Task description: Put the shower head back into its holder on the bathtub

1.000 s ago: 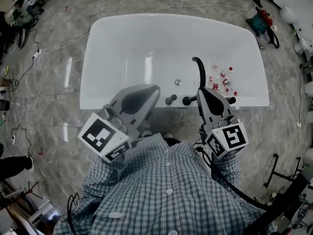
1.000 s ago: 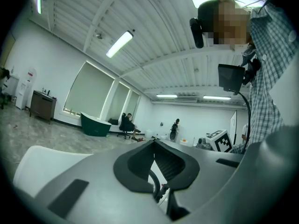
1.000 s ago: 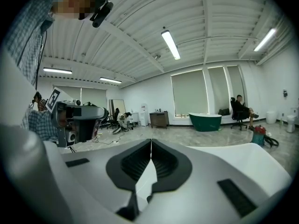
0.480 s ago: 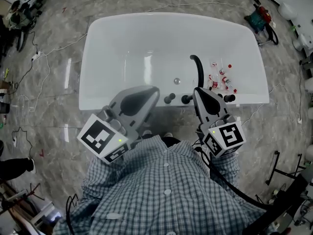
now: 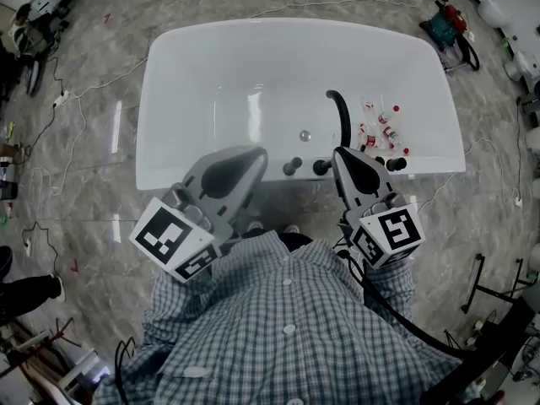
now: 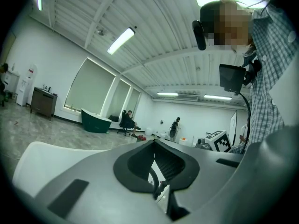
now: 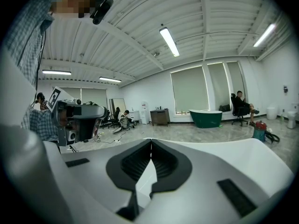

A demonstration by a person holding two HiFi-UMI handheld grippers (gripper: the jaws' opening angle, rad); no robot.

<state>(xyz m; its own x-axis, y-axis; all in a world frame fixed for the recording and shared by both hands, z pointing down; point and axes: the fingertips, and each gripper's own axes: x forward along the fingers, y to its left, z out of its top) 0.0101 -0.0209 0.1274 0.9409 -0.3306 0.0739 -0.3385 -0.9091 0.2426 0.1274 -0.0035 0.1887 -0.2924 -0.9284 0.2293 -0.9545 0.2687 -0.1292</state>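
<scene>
Task item: shower head (image 5: 341,116), taken to be the black curved piece arching from the near rim out over the basin of the bathtub (image 5: 278,30), right of centre. The right hand-held gripper (image 5: 339,152) covers its foot. Seated in the holder or merely hanging there: cannot tell. The holder itself is not made out.

Change over the last second is slight. The right hand-held gripper's tip sits a little further left along the rim, and the left hand-held gripper (image 5: 253,154) is where it was, short of the near rim. Judgement: this fits a reach toward the head, or a hover after seating it.

Both hand-held grippers have their jaw tips pressed together and nothing held.

Around:
- Tap knobs (image 5: 293,165) sit on the near rim between the two tips, with the drain (image 5: 305,135) just beyond.
- Small red-capped bottles (image 5: 380,132) lie in the basin just right of the black piece, near enough to be knocked.
- Cables (image 5: 76,99) trail on the floor (image 5: 84,167) at left, well apart.
</scene>
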